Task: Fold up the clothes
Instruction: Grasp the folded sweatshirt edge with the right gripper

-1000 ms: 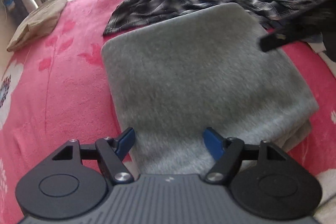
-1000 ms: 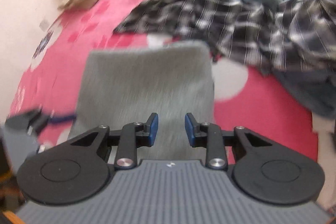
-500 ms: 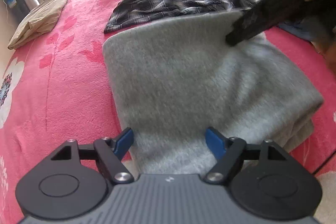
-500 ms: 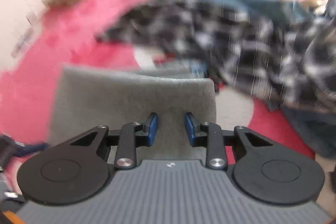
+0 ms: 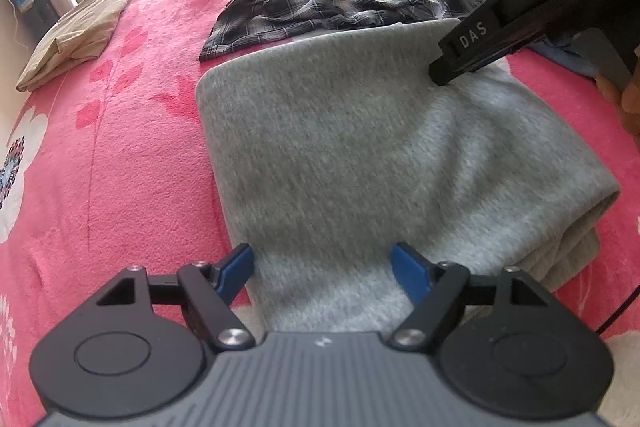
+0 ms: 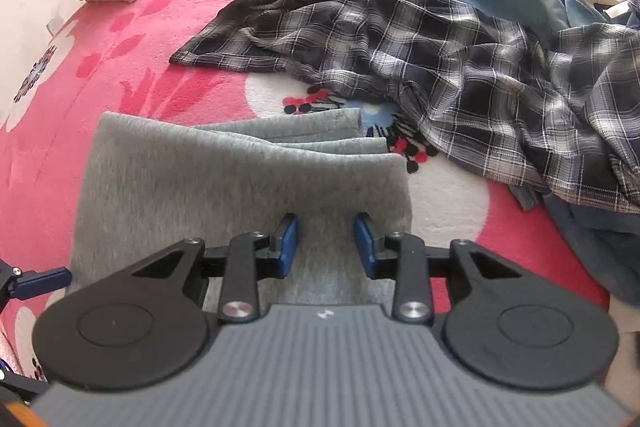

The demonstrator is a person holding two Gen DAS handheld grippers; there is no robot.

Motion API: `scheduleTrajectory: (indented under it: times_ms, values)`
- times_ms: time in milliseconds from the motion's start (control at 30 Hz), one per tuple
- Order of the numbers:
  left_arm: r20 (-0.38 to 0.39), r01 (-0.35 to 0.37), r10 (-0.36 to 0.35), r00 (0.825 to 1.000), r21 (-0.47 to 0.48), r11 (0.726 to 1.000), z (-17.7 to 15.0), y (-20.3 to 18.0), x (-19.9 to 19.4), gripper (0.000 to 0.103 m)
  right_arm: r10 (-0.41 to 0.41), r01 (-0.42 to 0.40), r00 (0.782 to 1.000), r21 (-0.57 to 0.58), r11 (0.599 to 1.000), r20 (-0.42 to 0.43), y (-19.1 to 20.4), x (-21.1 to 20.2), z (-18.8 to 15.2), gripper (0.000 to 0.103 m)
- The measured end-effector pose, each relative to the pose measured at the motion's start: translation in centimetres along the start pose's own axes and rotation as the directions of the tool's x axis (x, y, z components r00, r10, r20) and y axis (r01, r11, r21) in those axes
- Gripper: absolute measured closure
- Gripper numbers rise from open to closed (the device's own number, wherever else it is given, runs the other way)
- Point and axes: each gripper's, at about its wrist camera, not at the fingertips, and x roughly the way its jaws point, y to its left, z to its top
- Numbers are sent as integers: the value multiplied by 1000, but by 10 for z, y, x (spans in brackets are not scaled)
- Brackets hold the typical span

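Only the right wrist view shows the grey garment's (image 6: 240,187) stacked far edges beside the plaid shirt (image 6: 440,67). Left gripper (image 5: 326,267) gapes wide over its near edge; right gripper (image 6: 326,243), jaws just widening, grips nothing above its far corner. Bare pink blanket (image 5: 120,147) lies left.

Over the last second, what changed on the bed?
The right gripper came in from the right over the folded grey knit garment and dropped to its far right corner, where its tip now sits; its jaws have just opened slightly, gripping nothing. The left gripper stayed put, open over the near edge. The dark plaid shirt, tan cloth and pink floral blanket are unchanged.
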Motion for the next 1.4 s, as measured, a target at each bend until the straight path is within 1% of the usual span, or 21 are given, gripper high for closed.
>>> scheduleTrajectory:
  times_ms: [300,433,500,567,633,667,700,733,767,800,833,967,1000,1033,1100,1167,1233,1267,1333,1400]
  values:
    - [1,-6,6,1000,3,1000,-1,0,1,24,4,-4,1000,-1,1000,10,-1,0,-2,72]
    - [5,-6,6,1000,2,1000,-1,0,1,24,4,-4,1000,1,1000,23,0,-1,-5,70]
    - [7,-4,4,1000,1,1000,-1,1,1,24,12,-12,999,-5,1000,31,2,-1,-8,62]
    - [8,-5,5,1000,4,1000,-1,1,1,24,15,-14,999,-37,999,31,8,0,-10,43]
    - [10,-6,6,1000,9,1000,-2,1,1,24,-6,8,999,-85,996,32,18,1,-13,37]
    - [12,-6,6,1000,11,1000,-2,1,1,24,-17,20,999,-90,996,39,20,0,-15,36]
    - [13,-4,4,1000,12,1000,-2,1,1,24,1,2,999,-71,997,43,18,-1,-16,35]
    - [16,-3,2,1000,14,1000,-2,1,1,24,22,-19,999,-50,999,47,16,-3,-17,28]
    - [18,-1,1,1000,16,1000,-2,1,1,24,42,-40,998,-30,999,52,14,-5,-18,16]
    - [20,0,0,1000,18,1000,-3,2,1,24,62,-62,996,-9,998,57,12,-7,-19,11]
    - [22,0,-1,1000,20,1000,-3,2,1,23,82,-82,995,2,997,63,11,-9,-22,9]
    - [28,14,-14,999,17,1000,-4,5,1,22,71,-76,986,32,997,149,8,-39,-47,8]
    - [31,18,-19,999,15,1000,-4,6,0,22,76,-89,983,69,994,169,3,-47,-55,7]
    - [35,23,-23,999,16,1000,-5,7,0,22,78,-102,979,119,988,189,-6,-55,-62,3]
    - [47,32,-33,998,13,999,-6,9,-1,22,65,-117,974,232,966,219,-27,-69,-79,1]
    - [64,44,-44,997,3,999,-8,12,-4,22,32,-103,976,326,940,214,-45,-76,-92,1]
    - [96,45,-42,995,-34,998,-10,22,-12,22,8,-86,980,384,919,200,-59,-80,-104,1]
    - [112,46,-40,993,-53,998,-11,27,-16,22,14,-88,982,396,914,186,-64,-79,-108,1]
    - [127,61,-45,991,-123,991,-11,42,-19,22,35,-97,986,395,913,163,-71,-74,-114,1]
    - [142,77,-50,989,-194,978,-11,57,-21,19,91,-133,988,376,917,125,-74,-65,-116,1]
